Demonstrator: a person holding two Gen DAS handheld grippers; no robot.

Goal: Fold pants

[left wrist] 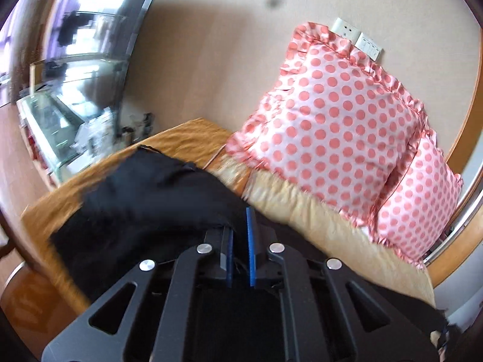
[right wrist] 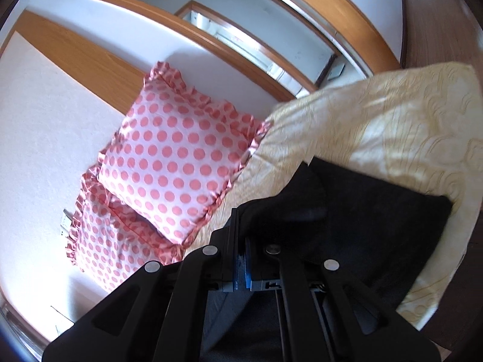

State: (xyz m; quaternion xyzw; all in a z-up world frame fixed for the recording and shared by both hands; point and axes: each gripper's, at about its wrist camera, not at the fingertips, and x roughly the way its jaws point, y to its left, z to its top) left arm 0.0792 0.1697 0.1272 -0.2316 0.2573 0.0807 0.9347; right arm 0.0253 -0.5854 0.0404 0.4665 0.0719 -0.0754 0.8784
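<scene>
The black pants (left wrist: 145,199) lie on the yellow bedspread (left wrist: 317,220) and reach over its left side. My left gripper (left wrist: 240,229) is shut on an edge of the pants, and black cloth drapes over its left finger. In the right wrist view the pants (right wrist: 362,211) spread to the right over the bedspread (right wrist: 392,120). My right gripper (right wrist: 241,226) is shut on the pants, with a fold of black cloth pinched between the blue pads (right wrist: 248,268) and covering the right finger.
Two pink polka-dot pillows (left wrist: 332,114) lean on the wall at the head of the bed, also in the right wrist view (right wrist: 178,157). A wall socket (left wrist: 345,30) sits above them. A glass cabinet (left wrist: 60,120) stands at the left. Wooden panels (right wrist: 90,60) line the wall.
</scene>
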